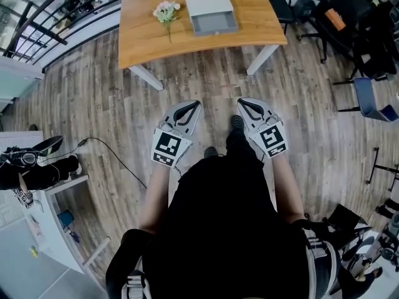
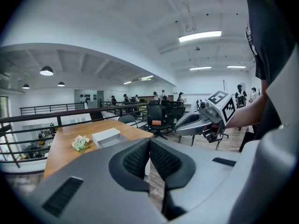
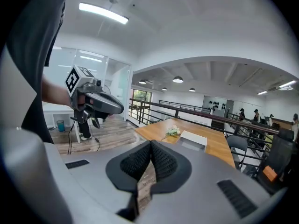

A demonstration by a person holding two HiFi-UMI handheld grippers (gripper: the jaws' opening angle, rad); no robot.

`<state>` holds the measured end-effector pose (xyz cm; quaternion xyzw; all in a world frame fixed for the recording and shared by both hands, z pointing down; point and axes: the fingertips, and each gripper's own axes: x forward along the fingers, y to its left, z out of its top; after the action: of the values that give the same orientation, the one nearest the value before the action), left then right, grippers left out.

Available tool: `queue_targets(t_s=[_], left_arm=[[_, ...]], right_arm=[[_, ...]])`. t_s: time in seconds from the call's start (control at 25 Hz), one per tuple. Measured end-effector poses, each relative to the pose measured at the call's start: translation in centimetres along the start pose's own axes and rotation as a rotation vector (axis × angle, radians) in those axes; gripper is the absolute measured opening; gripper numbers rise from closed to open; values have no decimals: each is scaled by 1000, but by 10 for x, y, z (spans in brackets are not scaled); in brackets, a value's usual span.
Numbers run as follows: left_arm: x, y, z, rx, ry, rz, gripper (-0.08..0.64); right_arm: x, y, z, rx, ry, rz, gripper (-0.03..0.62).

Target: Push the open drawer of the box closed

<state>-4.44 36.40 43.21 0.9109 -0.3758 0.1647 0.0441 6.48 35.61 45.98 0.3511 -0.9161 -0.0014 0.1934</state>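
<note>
Task not begun. We stand well back from the table [image 1: 143, 42]. The box [image 1: 209, 5] sits right of centre on it, its drawer [image 1: 215, 25] open toward us. Left gripper [image 1: 193, 105] and right gripper [image 1: 244, 103] hang over floor, jaws together, empty. Approach and push are left.

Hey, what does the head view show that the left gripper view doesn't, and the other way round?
Only the head view: the left gripper seen whole from above, the person's shoes, and a cable lying on the plank floor.

Only the left gripper view: that gripper's jaws pressed together with nothing between them, lit ceiling lights, and people standing far back.

Both: the wooden table, the flowers, the white box with its drawer pulled open, and the right gripper.
</note>
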Motion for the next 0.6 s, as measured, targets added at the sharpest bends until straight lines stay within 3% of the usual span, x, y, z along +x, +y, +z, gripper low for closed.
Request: queue_targets(t_s=[0.6], left_arm=[[68,32,26,-21,48,76,23]], right_arm=[[29,-89,-12,26,8,77,15]])
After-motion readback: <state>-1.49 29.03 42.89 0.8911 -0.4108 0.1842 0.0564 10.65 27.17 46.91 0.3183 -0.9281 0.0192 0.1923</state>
